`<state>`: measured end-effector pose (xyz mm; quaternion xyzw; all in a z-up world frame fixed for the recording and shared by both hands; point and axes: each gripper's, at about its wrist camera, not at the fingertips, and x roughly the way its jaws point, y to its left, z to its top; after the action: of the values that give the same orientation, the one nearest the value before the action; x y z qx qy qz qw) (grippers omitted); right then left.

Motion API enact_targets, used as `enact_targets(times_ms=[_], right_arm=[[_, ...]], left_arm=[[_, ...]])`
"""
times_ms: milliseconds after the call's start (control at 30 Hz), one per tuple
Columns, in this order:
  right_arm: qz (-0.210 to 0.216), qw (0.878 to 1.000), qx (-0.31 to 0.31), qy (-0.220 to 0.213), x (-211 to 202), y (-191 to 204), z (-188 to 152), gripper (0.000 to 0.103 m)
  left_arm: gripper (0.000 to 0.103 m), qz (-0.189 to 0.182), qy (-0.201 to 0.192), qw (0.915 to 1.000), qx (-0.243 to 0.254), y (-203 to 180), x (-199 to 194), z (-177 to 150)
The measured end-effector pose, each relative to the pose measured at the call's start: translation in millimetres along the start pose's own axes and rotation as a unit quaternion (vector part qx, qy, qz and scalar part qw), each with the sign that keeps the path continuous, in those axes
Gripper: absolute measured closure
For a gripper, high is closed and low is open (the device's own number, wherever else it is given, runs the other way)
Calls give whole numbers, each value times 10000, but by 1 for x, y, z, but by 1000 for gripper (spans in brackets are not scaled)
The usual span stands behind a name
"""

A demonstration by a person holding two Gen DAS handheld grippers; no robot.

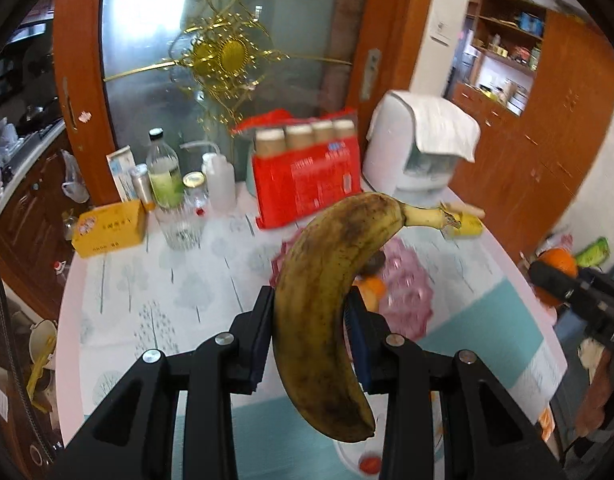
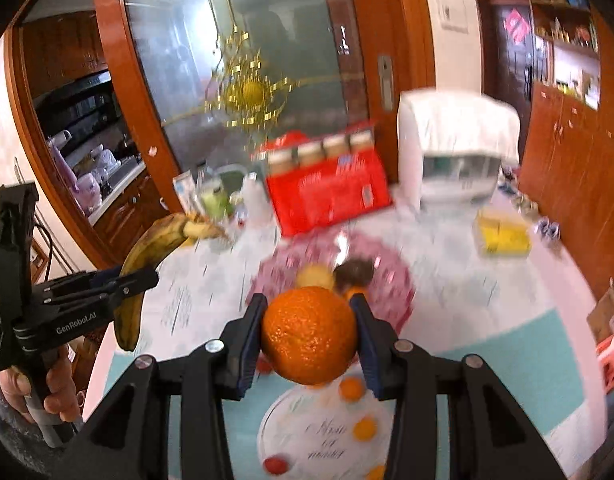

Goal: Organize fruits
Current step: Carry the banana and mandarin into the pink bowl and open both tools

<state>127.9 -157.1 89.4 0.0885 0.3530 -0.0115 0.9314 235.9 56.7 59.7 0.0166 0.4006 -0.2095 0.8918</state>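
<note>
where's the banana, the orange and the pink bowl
banana (image 1: 327, 300): left wrist view, middle of its spotted peel.
orange (image 2: 309, 334): right wrist view, centre of its rind.
pink bowl (image 2: 391, 280): right wrist view, right part of its rim.

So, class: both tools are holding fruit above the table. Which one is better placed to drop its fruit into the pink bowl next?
Probably the right tool: its orange hangs just before the pink bowl. The left tool, gripping the banana, sits farther to the side.

"GenRobot.AI" printed in white on the black left gripper (image 2: 107, 286), writing on the red box (image 2: 327, 192), yellow box (image 1: 111, 228) and plate (image 2: 327, 436) blurred beyond reading
</note>
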Motion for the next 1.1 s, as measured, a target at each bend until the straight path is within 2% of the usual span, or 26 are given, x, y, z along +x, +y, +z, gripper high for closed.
enact_targets(times_ms=[167,300,400,533,700,900,1067,1100], right_arm=[[94,9999,-95,51,34,-34,51,60],[243,9991,-174,315,81,-58,63,60],[414,9969,-140,657,128,-73,52,60],[593,9914,-49,1168,191,-92,20,60],[783,9830,10,1659,240,-106,-12,60],[831,9767,-65,1976,273,-108,-33,60],[823,9714,-85,2224,288,-109,-43,59],[866,9725,-141,2159,287,-107,-43,59]], left_arm=[[70,426,208,9985,-275,-16,39,26],[70,787,586,9930,-662,-32,96,21],[70,894,832,9868,-1061,-37,131,4],[70,1106,1046,9771,-1489,-43,176,-20],[70,1464,1075,9669,-1794,-45,211,-39],[70,1810,1209,9527,-2122,-36,234,-55],[70,1921,1224,9506,-2108,-36,246,-61],[70,1965,1226,9505,-2071,-37,248,-61]])
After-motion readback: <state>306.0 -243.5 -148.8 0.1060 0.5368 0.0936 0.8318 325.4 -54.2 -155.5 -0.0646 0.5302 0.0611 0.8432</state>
